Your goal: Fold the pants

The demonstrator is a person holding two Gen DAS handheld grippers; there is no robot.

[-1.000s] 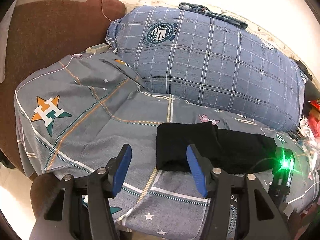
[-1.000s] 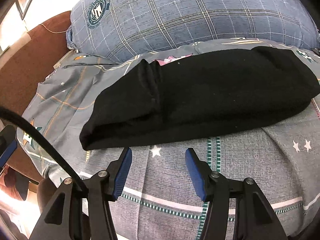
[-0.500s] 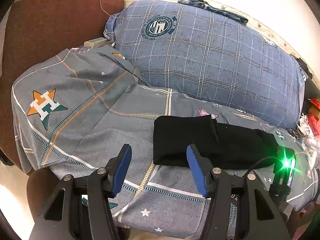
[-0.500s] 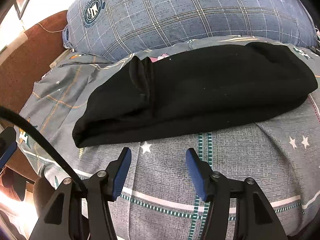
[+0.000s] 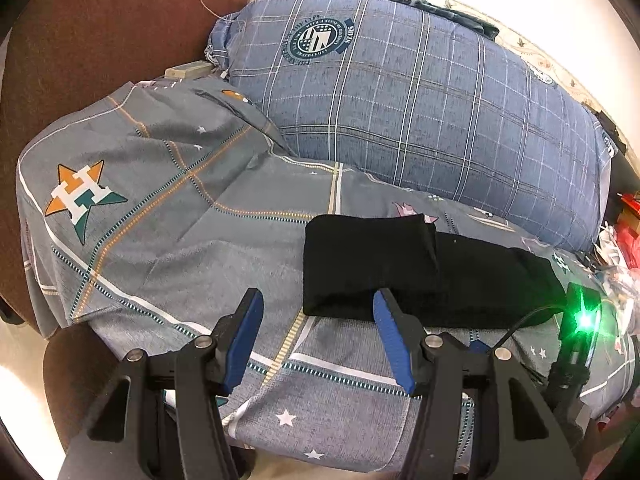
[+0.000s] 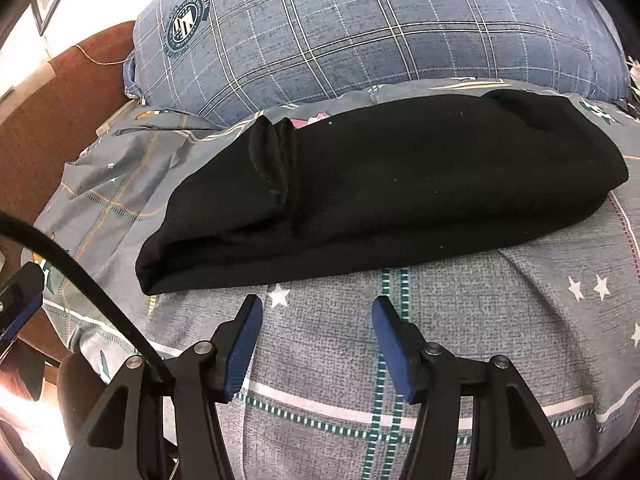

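The black pants [image 5: 400, 272] lie folded into a long flat bundle on the grey patterned bedsheet [image 5: 168, 216]. They also show in the right wrist view [image 6: 400, 192], with a loose fold standing up near their left end. My left gripper [image 5: 316, 320] is open and empty, held back from the bundle's near left corner. My right gripper [image 6: 316, 320] is open and empty, just short of the bundle's near edge. The right gripper's body with a green light [image 5: 582, 320] shows at the right of the left wrist view.
A large blue plaid pillow [image 5: 420, 108] lies behind the pants, with a dark garment [image 5: 428, 4] on top. A brown headboard [image 5: 100, 40] stands at the left. Cluttered items [image 5: 624, 240] sit at the far right. The sheet [image 6: 440, 340] drops off at the bed's near edge.
Both grippers have drawn back a little from the folded pants and stay open. The pants have not moved.
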